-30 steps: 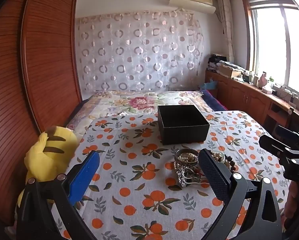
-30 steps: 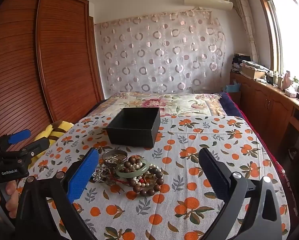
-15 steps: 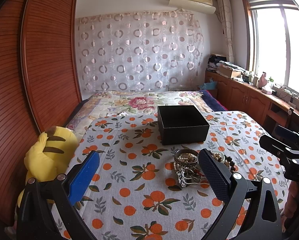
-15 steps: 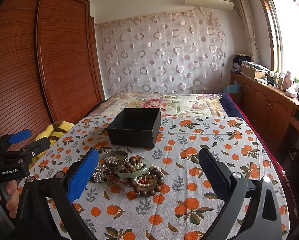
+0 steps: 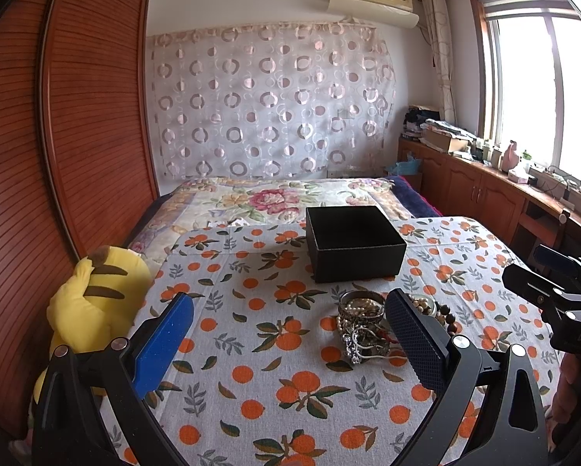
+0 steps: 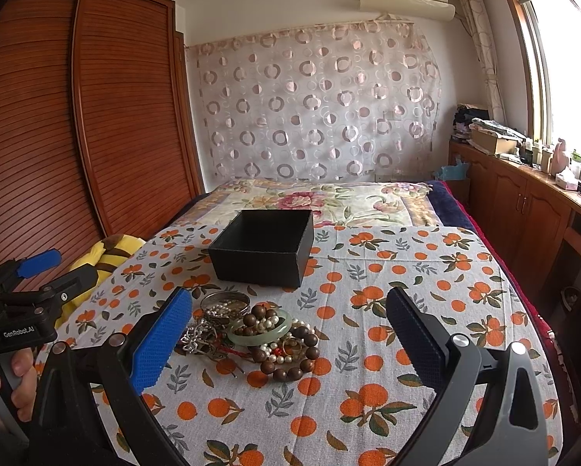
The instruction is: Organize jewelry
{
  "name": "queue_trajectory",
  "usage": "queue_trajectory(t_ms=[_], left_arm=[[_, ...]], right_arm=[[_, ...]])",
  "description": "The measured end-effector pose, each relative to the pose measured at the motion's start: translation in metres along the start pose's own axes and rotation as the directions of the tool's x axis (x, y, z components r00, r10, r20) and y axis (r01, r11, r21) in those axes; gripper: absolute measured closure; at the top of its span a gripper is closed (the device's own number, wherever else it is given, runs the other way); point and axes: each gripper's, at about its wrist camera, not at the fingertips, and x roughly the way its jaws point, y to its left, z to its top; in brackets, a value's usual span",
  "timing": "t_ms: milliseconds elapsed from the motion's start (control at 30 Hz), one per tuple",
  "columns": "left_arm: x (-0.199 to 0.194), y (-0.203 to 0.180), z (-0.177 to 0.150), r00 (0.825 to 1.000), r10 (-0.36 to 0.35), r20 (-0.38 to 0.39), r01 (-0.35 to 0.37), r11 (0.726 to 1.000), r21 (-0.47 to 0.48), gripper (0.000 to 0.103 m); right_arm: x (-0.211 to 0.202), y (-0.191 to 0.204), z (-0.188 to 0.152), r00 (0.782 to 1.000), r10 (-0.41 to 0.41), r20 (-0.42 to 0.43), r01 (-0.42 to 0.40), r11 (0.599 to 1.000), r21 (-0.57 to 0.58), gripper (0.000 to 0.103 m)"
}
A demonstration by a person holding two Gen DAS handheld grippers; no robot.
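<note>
Jaws wide and empty, both grippers [image 5: 288, 339] [image 6: 288, 339] hover before a tangled jewelry pile [image 6: 253, 330] at centre frame; the black box [image 6: 263, 248] behind, seemingly empty, awaits sorting.

Left wrist view: right finger pad [image 5: 414, 339] covers right part of jewelry pile [image 5: 364, 326]; green bangle hidden, beaded bracelet only partly seen. Black box [image 5: 352, 242] interior dark, contents unreadable. Yellow plush toy [image 5: 92, 303] half behind left finger mount. Right wrist view: plush toy [image 6: 110, 252] mostly hidden behind left gripper [image 6: 38, 275]. Small pieces in pile [image 6: 251, 330] too tangled to separate. Windowsill clutter [image 6: 554, 159] too small to identify.
</note>
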Motion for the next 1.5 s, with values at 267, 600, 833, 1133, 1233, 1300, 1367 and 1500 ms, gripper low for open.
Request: queue_trajectory(t_ms=[267, 600, 833, 1133, 1233, 1300, 1367, 1500], left_arm=[[0.0, 0.0, 0.0, 1.0, 0.0, 0.0, 0.0, 1.0, 0.001, 0.007], [-0.001, 0.0, 0.0, 1.0, 0.0, 0.0, 0.0, 1.0, -0.001, 0.007], [0.0, 0.001, -0.001, 1.0, -0.001, 0.0, 0.001, 1.0, -0.001, 0.007], [-0.005, 0.0, 0.003, 1.0, 0.0, 0.0, 0.0, 1.0, -0.002, 0.007], [-0.006, -0.001, 0.004, 1.0, -0.001, -0.002, 0.001, 1.0, -0.003, 0.007], [0.001, 0.001, -0.001, 1.0, -0.003, -0.003, 0.003, 1.0, -0.003, 0.007], [0.002, 0.001, -0.001, 1.0, -0.004, -0.013, 0.004, 1.0, -0.002, 0.007], [0.012, 0.003, -0.005, 0.999, -0.022, -0.05, 0.022, 1.0, 0.001, 0.007]], right_arm=[[-0.001, 0.001, 0.0, 1.0, 0.001, 0.001, -0.001, 1.0, 0.0, 0.002], [-0.002, 0.001, 0.0, 1.0, 0.001, 0.001, -0.001, 1.0, 0.0, 0.002], [-0.002, 0.001, 0.0, 1.0, 0.001, 0.001, -0.001, 1.0, 0.0, 0.002], [-0.001, 0.0, -0.001, 1.0, 0.002, 0.002, -0.002, 1.0, 0.001, 0.002], [0.001, -0.005, -0.002, 1.0, 0.002, 0.001, -0.002, 1.0, 0.001, 0.002], [0.002, -0.007, -0.002, 1.0, 0.002, 0.0, -0.002, 1.0, 0.001, 0.002], [-0.002, 0.003, -0.001, 1.0, 0.004, -0.004, -0.004, 1.0, 0.001, 0.002], [0.004, 0.0, -0.004, 1.0, 0.004, -0.017, -0.004, 1.0, -0.01, 0.002]])
